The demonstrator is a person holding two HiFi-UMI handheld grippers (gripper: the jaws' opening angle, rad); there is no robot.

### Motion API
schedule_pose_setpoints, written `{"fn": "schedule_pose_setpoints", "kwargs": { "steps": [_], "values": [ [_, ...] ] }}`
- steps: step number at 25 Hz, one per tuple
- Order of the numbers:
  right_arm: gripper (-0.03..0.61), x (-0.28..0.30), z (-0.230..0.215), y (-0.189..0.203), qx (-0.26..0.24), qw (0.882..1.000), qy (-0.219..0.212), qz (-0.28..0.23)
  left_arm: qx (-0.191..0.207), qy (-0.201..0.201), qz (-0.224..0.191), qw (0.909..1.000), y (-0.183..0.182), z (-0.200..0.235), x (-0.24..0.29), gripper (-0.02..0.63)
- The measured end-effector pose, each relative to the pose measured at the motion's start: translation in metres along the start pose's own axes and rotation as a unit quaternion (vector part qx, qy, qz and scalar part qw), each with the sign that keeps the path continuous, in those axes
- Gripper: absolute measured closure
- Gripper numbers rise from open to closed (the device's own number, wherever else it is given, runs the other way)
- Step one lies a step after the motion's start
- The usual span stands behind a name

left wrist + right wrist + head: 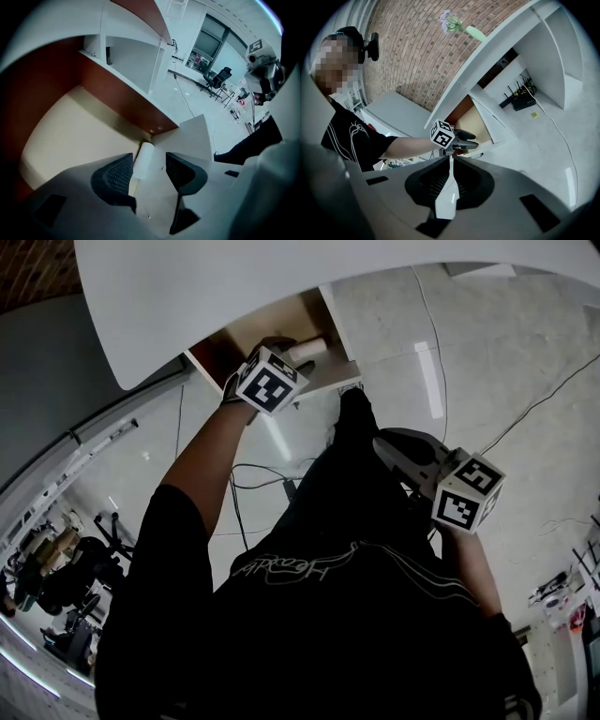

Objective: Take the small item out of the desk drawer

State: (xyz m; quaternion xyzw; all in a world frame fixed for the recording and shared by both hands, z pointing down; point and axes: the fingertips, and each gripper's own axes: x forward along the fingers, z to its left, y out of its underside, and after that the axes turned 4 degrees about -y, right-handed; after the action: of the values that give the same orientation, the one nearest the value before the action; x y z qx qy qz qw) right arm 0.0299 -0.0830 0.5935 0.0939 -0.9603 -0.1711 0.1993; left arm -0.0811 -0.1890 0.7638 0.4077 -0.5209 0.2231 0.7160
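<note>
Drawer (70,126) under the white bench (281,277) stands pulled out, its pale floor bare but for a small white roll (143,159) lying in the corner where the reddish-brown side wall meets the white front panel. Left gripper (149,163) points steeply down into the drawer with its jaws wide apart; the roll lies between them, nearer the left-hand pad, and the pads do not clamp it, so the gripper holds nothing. In the head view the roll shows just beyond that gripper's marker cube (272,382). Right gripper (451,164) hangs well apart from the drawer, beside the person's body and over the pale tiled floor (478,352), jaws closed together with nothing between them
</note>
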Motion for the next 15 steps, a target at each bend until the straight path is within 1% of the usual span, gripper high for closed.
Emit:
{"fn": "schedule_pose_setpoints", "kwargs": {
  "steps": [4, 8, 12, 15],
  "values": [
    [0.523, 0.004, -0.005, 0.007, 0.014, 1.0, -0.014, -0.001, 0.006, 0.005, 0.011, 0.9999, 0.004, 0.005, 0.019, 0.396],
    [0.523, 0.011, -0.011, 0.006, 0.014, 1.0, -0.017, -0.002, 0.008, 0.009, 0.019, 0.9997, 0.005, 0.013, 0.038, 0.396],
    [0.523, 0.014, -0.012, 0.006, 0.011, 1.0, -0.022, 0.001, 0.0, 0.016, 0.031, 0.9994, 0.011, 0.016, 0.053, 0.396],
    [0.523, 0.015, -0.013, 0.005, 0.019, 0.999, -0.033, -0.012, -0.012, 0.024, 0.035, 0.999, 0.014, 0.022, 0.061, 0.396]
  ]
}}
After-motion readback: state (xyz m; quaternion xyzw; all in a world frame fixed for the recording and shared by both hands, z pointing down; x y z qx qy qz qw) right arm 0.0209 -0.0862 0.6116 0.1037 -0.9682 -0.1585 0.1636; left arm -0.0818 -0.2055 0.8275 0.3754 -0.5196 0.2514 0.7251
